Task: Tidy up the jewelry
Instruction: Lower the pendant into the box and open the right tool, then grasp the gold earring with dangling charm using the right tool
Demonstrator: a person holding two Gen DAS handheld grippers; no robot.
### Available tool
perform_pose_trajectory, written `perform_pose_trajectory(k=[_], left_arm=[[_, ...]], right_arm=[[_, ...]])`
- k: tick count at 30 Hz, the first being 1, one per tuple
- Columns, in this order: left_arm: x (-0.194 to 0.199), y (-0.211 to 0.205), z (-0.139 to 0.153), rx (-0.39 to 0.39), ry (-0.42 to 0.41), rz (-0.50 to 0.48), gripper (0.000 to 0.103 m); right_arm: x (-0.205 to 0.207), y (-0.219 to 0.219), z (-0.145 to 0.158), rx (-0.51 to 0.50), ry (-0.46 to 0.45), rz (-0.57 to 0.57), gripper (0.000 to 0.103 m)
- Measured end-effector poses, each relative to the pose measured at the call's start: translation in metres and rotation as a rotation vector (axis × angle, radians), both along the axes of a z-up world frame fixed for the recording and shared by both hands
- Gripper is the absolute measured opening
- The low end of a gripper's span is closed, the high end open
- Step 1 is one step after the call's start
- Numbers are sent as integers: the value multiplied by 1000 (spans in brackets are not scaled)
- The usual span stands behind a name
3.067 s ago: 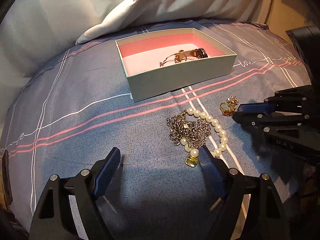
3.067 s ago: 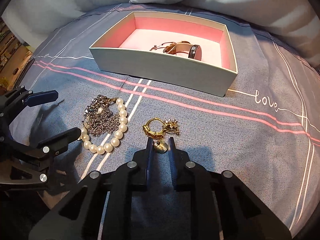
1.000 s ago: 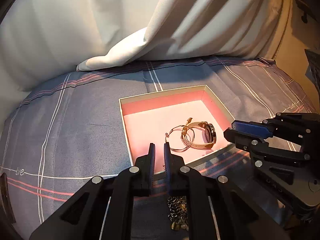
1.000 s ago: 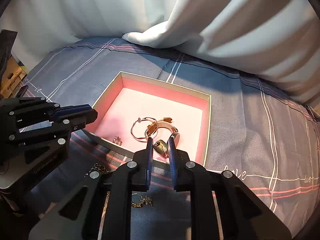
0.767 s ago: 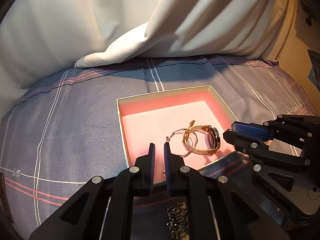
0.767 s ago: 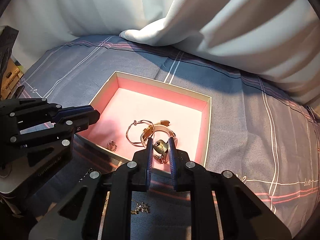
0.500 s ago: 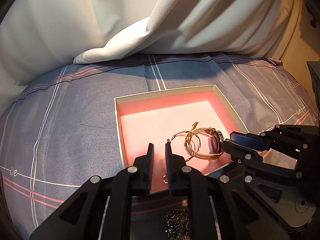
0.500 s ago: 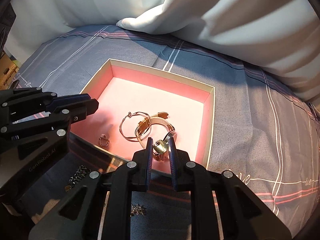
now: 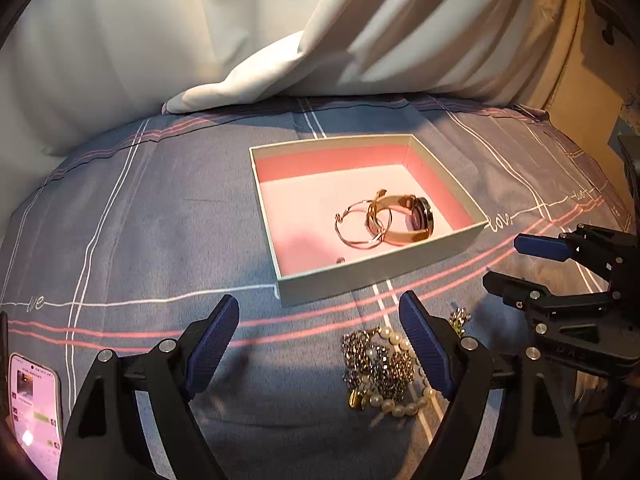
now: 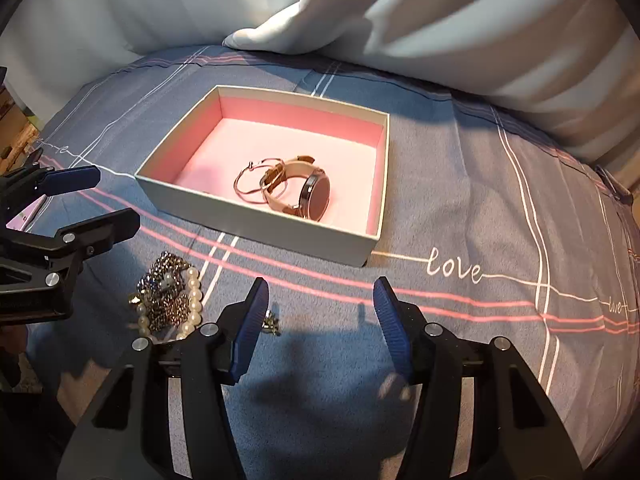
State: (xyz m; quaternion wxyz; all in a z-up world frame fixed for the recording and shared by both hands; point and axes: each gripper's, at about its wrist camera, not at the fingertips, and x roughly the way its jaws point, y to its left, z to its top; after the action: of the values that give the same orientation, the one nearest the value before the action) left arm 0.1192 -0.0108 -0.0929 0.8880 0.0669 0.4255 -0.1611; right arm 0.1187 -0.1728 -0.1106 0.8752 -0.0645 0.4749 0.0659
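Both tools stand with fingers spread wide, gripping nothing: left gripper low centre of its view, right gripper low centre of its own

Box sits mid-frame on the bedsheet, already holding a watch and hoop earrings

Still outside, lower left of the right view: pearl bracelet tangled with a chain, small earring just beside the right tool's left finger

Likely next: pinch the earring squarely, low to the cloth, avoid snagging sheet. Tangled pile may lift as one clump

Phone lies lower left of the left view, curtain behind the box
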Motion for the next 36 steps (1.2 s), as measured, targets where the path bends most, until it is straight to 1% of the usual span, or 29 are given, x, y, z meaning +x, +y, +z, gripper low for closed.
perform_pose_trajectory(k=[5,9,14,16,18,24,26,27,28,30,31,32,34,36], left_arm=[[-27,0,-27,17,65,-47,80],[-36,-10,-37,48,66,-81,80],[-35,-34,-44,93,44,-136,80],[-30,-38,-52,110,62,-138,77],[-27,-34,-55,113,68,-120,76],[-25,-14,-53,109,66,-73,76],[-23,-11,-52,97,67,-68,76],[-23,-10,-52,94,66,-68,76],[-23,-10,-52,93,67,-69,75],[-22,-12,-51,84,66,-77,74],[-22,-13,-51,82,67,-80,73],[-21,-15,-51,80,66,-83,70],[-20,-20,-52,84,63,-90,68],[-20,-22,-52,88,61,-90,65]], right_arm=[[-17,7,-25,22,69,16,55],[-26,11,-35,29,93,22,55],[-29,10,-38,35,99,17,55],[-28,8,-40,33,98,13,55],[-25,7,-40,54,93,21,55],[-6,21,-44,53,83,69,54],[-2,25,-44,55,81,75,51],[-1,25,-44,65,82,78,47],[-1,25,-43,72,85,79,45],[-2,26,-43,88,87,88,35],[-3,26,-43,94,88,93,33],[-3,27,-43,103,87,98,29],[-4,26,-44,123,85,103,26],[-4,24,-43,146,87,103,16]])
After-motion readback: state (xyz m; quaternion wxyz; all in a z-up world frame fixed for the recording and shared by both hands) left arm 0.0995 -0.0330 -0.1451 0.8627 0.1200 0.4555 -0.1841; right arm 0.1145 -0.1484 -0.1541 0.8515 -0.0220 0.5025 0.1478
